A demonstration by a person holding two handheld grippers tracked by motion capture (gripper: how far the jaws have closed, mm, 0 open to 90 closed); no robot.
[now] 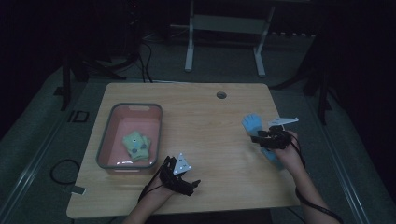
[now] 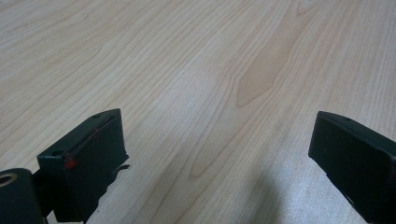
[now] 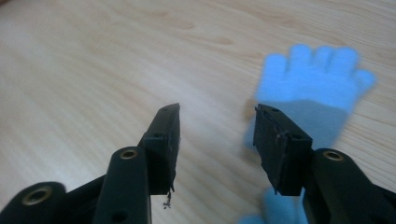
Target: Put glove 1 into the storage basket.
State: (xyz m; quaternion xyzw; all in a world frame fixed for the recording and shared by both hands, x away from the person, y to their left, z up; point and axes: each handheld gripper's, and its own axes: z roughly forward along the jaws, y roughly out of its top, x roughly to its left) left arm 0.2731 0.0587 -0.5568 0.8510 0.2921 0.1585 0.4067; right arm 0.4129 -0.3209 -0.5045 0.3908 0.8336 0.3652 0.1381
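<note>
The right hand (image 1: 292, 151) comes in from the lower right of the high view, forearm angled up and inward, and holds the right gripper (image 1: 259, 136) low over the desk (image 1: 205, 126), pointing toward the desk's middle. The left hand (image 1: 161, 189) enters from the bottom edge and holds the left gripper (image 1: 194, 183) near the front edge, just beside the bin (image 1: 105, 140), pointing right. The room is dim, so both grippers read as dark shapes in the high view and their jaws are hard to make out there. The sock (image 3: 313, 88), blue with separate toes, lies flat on the desk at the right; its heel end is covered by the right gripper and hand in the high view, and it is blurred in the right gripper view. There the right jaws stand partly open with bare desk between them; the sock lies beyond and under the right-hand jaw, toes pointing away, not pinched. In the left gripper view the left jaws stand wide open over bare wood. A greenish sock pair (image 1: 137, 145) lies inside the bin.
</note>
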